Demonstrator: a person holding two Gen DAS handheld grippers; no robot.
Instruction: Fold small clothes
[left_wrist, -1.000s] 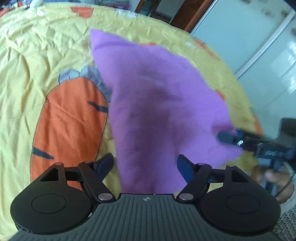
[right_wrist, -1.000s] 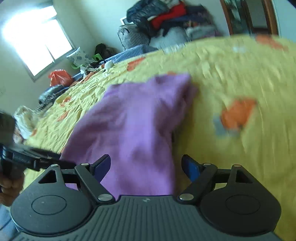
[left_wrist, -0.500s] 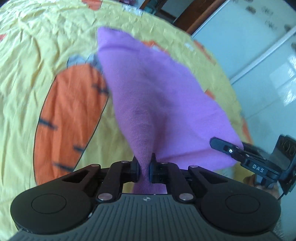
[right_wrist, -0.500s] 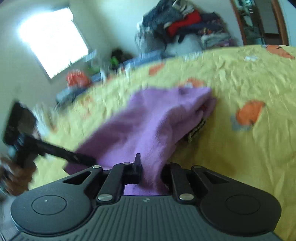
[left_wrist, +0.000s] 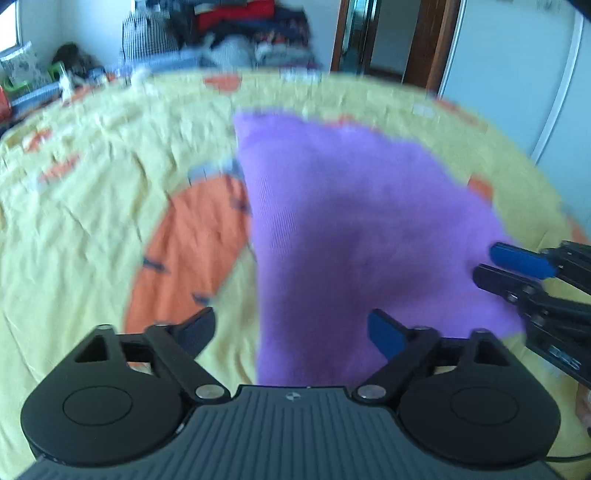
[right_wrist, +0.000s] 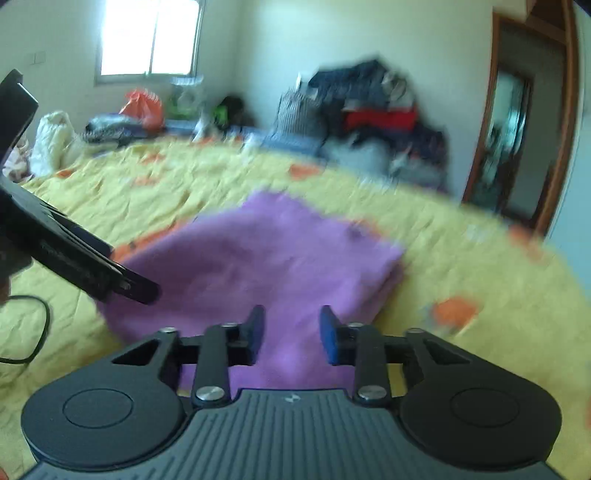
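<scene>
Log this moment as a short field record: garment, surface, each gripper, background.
garment: purple garment, lying folded on the bed, held by neither gripper
surface: yellow bedsheet with orange carrot print
left gripper: open, at the garment's near edge
right gripper: open, over the garment's near edge
background: clothes pile against the wall, window, wooden door frame

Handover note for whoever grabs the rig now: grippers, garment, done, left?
Left gripper: open, holding nothing, at the near edge of the purple knit garment.
Right gripper: open, empty, over the same near edge.
Garment lies on the yellow carrot-print bedspread, apparently doubled over.
Done: looks like one fold laid down; frames are blurred.
Left: check the edges, probably fold again.
</scene>
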